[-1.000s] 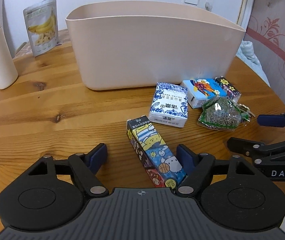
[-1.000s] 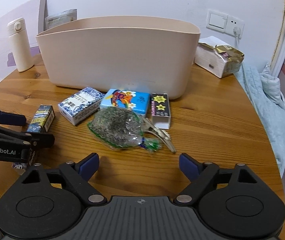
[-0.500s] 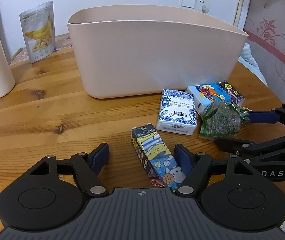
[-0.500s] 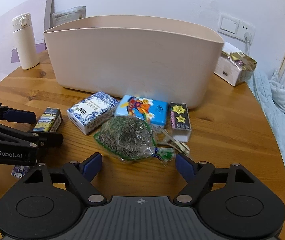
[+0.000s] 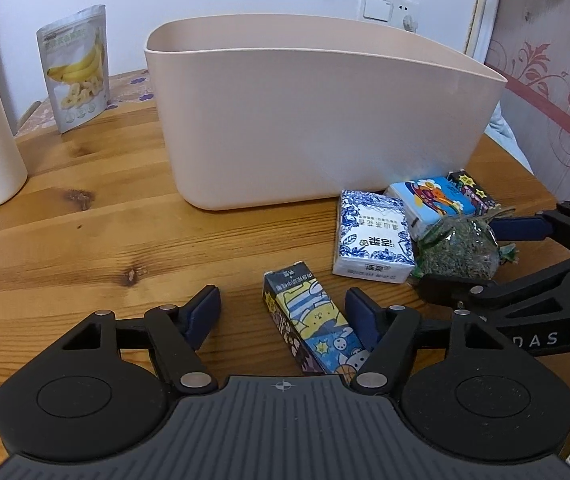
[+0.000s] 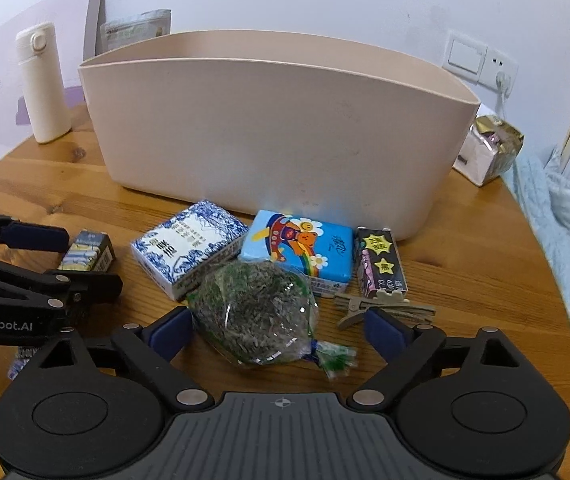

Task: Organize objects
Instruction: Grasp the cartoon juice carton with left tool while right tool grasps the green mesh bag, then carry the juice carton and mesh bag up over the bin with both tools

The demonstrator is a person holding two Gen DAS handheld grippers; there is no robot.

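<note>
On left gripper [image 6: 61, 256]: "GenRobot.AI"

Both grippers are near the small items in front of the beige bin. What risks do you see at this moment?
1. The left gripper has been closing around the long cartoon-printed carton, which lies slanted and off-centre against one of the fingers; it may twist or slip.
2. The right gripper, just opened wide, straddles the clear bag of green dried herbs. The bag is soft and may squeeze out.
3. The wooden clothespin lies beside the bag and may be pinched too.
</note>
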